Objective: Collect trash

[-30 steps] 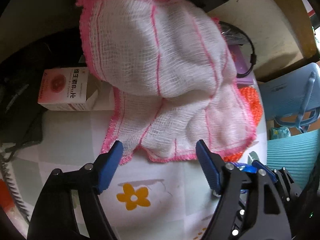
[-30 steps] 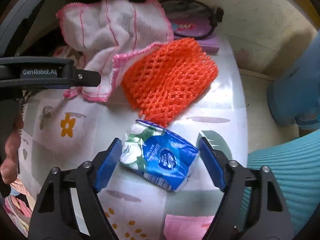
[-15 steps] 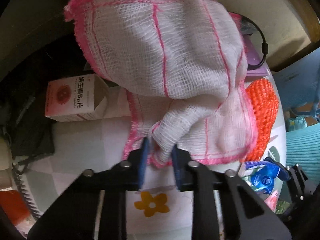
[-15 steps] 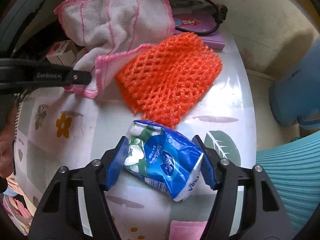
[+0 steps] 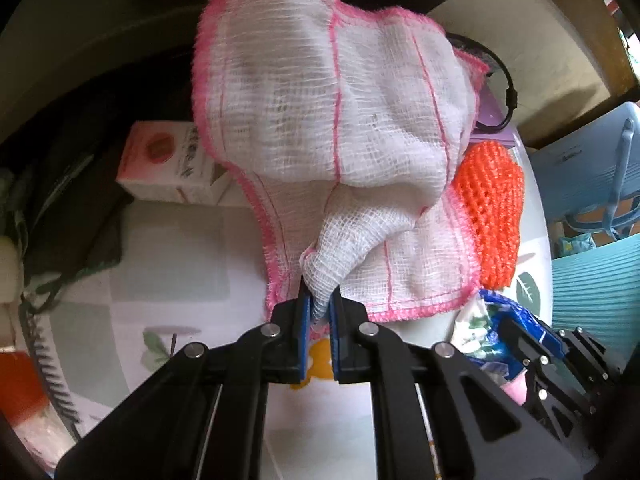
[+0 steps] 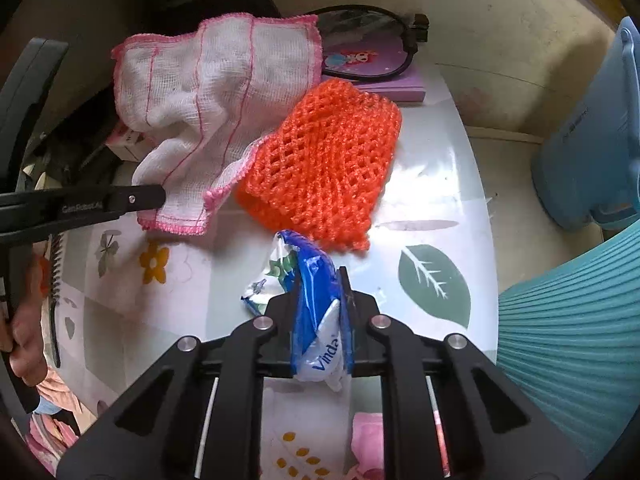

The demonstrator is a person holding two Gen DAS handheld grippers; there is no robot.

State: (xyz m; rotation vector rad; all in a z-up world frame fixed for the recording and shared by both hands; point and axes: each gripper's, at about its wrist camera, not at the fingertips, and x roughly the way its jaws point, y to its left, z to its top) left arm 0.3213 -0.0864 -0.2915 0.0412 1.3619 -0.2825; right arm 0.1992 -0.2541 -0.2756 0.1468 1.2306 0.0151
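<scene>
My left gripper (image 5: 320, 304) is shut on a bunched fold of a white gauze cloth with pink edging (image 5: 328, 120), which rises off the table; the cloth also shows in the right wrist view (image 6: 208, 104). My right gripper (image 6: 322, 292) is shut on a crumpled blue and white tissue wrapper (image 6: 316, 300), squeezed thin between the pads; the wrapper also shows at the lower right of the left wrist view (image 5: 504, 332). An orange foam net (image 6: 324, 172) lies flat on the table beside the cloth, also seen in the left wrist view (image 5: 492, 208).
A pink and white carton (image 5: 164, 164) lies behind the cloth. A purple box with a black-rimmed item on it (image 6: 368, 64) stands at the table's far edge. The table (image 6: 432, 208) has a flowered glossy cover. A blue chair (image 6: 592, 140) stands to the right.
Both grippers have closed: the left pinched the cloth's near edge and lifted it, the right squeezed the blue wrapper flat between its pads.
</scene>
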